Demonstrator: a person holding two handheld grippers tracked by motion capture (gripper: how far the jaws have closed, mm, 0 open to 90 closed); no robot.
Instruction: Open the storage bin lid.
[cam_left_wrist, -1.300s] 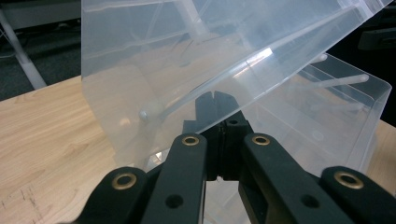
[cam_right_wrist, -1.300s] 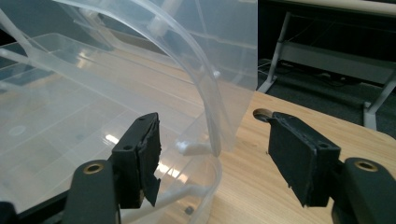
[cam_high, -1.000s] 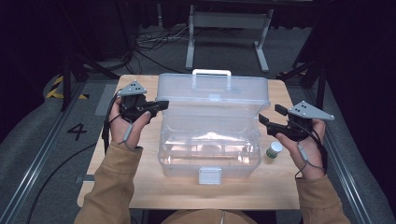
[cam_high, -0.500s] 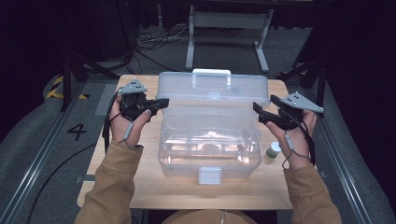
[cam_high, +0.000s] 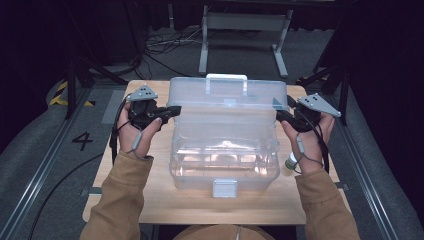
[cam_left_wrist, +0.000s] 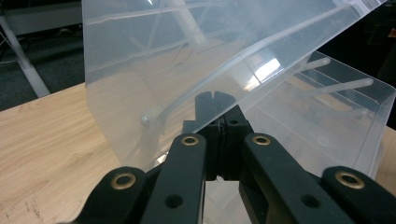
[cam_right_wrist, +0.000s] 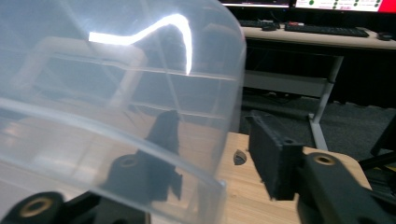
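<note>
High view: clear plastic box (cam_high: 224, 150) sits mid-counter (cam_high: 165, 207), lid (cam_high: 227, 95) swung up at the back with its white handle on top, white latch (cam_high: 224, 188) at the near edge. Left claw (cam_high: 172, 111) is at the lid's left edge, right claw (cam_high: 281, 116) at the right edge. A small green-capped bottle (cam_high: 290, 163) stands on the counter just beside the box's right wall, under the right wrist. A "4" (cam_high: 82, 141) is marked on the grey floor left of the counter; yellow-black hazard tape (cam_high: 64, 94) lies farther back. A metal stand (cam_high: 239, 30) and loose cables sit behind the counter.

Left gripper view: left claw (cam_left_wrist: 215, 100) is closed, pads pressed together on the lid's edge (cam_left_wrist: 196, 56). Open box body (cam_left_wrist: 327, 116) is to the right, wood counter (cam_left_wrist: 42, 130) to the left.

Right gripper view: right claw (cam_right_wrist: 210, 135) straddles the lid's (cam_right_wrist: 116, 70) side wall, one jaw seen through the plastic, the other outside it. Jaws have just been closing; pads aren't on the plastic, gap visible on the outer side. The lid blocks most of the sight line. Behind: a desk with keyboards (cam_right_wrist: 322, 30); screen text is too small to read.
</note>
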